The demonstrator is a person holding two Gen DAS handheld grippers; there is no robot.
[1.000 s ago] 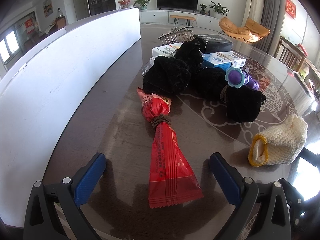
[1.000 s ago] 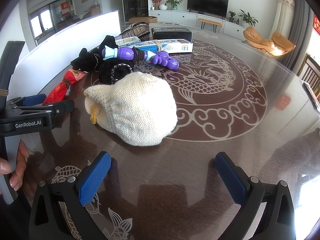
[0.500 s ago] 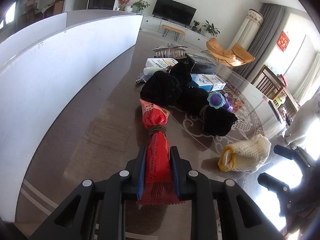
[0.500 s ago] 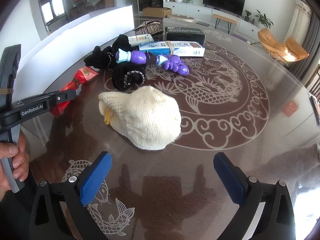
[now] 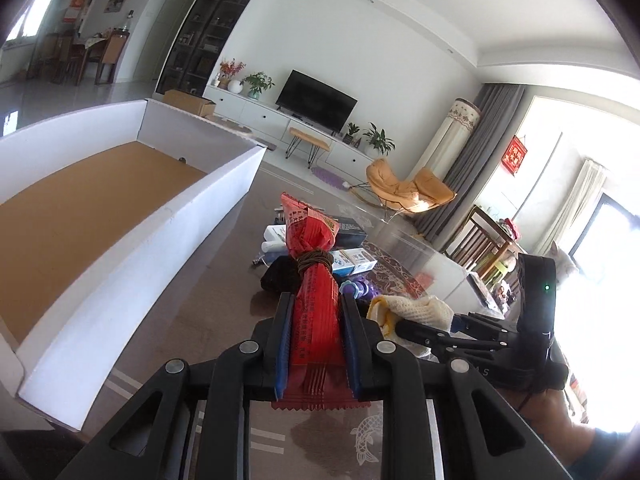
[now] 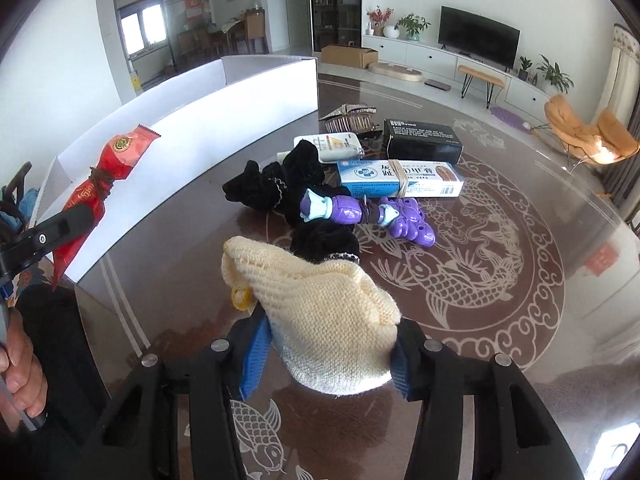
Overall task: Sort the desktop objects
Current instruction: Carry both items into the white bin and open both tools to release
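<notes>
A: What is the left gripper [image 5: 314, 344] doing?

B: It is clenching the red snack packet [image 5: 314, 300] between its blue pads, gripping the lower half. The packet is pointing up and away, clear of the table [image 5: 224, 280], with the white box [image 5: 132, 264] just to its left.

A: And the right gripper [image 6: 326, 354]?

B: Its jaws have just been closing, and they are now pressing on both sides of the cream knitted pouch [image 6: 320, 300]. The pouch is bulging above the pads, and I judge it is coming off the tabletop, though I cannot tell for sure.

A: So which step is this?

B: Both pick-ups look done; the carry to the box is starting. The box's brown floor is looking bare.

A: What is remaining on the table?

B: The black fabric pieces [image 6: 276, 188], the purple toy [image 6: 360, 214], the blue-and-white carton [image 6: 400, 178] and the black carton [image 6: 422, 140] are still waiting.

A: What does the next move need?

B: Probably swinging the packet left over the white wall, high enough to clear the rim, then letting go.
</notes>
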